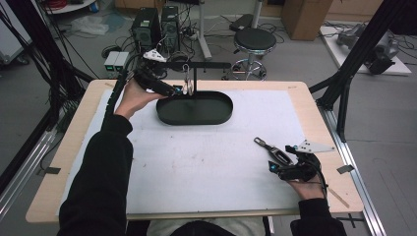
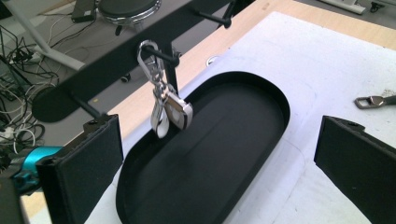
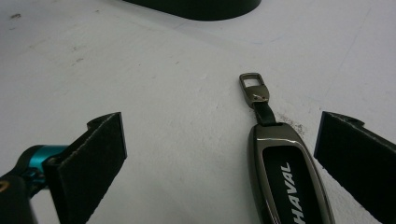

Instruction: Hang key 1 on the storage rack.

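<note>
A silver key fob (image 1: 187,87) hangs by its clip from a peg of the black rack (image 1: 206,65), above the black oval tray (image 1: 216,115). My left gripper (image 1: 173,90) is just left of it, open, with the silver key fob (image 2: 170,109) ahead between the jaws and untouched. A second, dark key fob (image 1: 273,150) marked HAVAL lies flat on the white mat at the front right. My right gripper (image 1: 278,166) is right behind it, open; the dark key fob (image 3: 286,172) lies near the right-hand jaw, its metal loop pointing toward the tray.
The white mat (image 1: 196,162) covers most of the wooden table (image 1: 69,147). The rack's post (image 1: 195,83) stands at the tray's back edge. Behind the table are a stool (image 1: 253,42), computer cases (image 1: 155,27) and cables on the floor.
</note>
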A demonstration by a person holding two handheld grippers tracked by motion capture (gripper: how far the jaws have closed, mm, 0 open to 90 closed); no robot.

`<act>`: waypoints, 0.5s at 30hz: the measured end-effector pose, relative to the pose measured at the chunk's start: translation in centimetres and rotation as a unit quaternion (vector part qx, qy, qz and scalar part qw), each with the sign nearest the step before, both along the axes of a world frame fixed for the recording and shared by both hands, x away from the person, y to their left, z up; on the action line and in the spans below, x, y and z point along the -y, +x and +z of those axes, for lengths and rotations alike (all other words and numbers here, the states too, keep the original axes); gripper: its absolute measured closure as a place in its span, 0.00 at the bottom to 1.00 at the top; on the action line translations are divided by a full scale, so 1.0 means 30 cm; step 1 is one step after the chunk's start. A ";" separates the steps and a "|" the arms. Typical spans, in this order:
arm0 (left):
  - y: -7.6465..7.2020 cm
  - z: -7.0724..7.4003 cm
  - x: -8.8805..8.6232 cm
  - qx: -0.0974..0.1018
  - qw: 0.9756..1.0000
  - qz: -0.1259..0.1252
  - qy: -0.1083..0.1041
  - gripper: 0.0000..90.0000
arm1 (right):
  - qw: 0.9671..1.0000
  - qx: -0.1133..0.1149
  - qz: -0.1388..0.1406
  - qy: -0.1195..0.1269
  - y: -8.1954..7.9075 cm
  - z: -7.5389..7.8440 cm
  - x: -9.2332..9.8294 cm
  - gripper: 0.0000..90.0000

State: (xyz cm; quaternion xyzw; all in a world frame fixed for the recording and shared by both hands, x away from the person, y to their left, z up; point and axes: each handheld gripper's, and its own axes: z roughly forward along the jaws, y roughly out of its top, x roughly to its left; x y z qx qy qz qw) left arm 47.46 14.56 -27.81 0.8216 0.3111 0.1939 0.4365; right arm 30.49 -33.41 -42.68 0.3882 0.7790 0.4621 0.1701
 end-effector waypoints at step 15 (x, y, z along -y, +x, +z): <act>-0.093 -0.055 -0.056 -0.005 1.000 -0.018 -0.017 0.02 | 1.000 0.000 0.000 0.000 0.004 -0.002 -0.002 0.02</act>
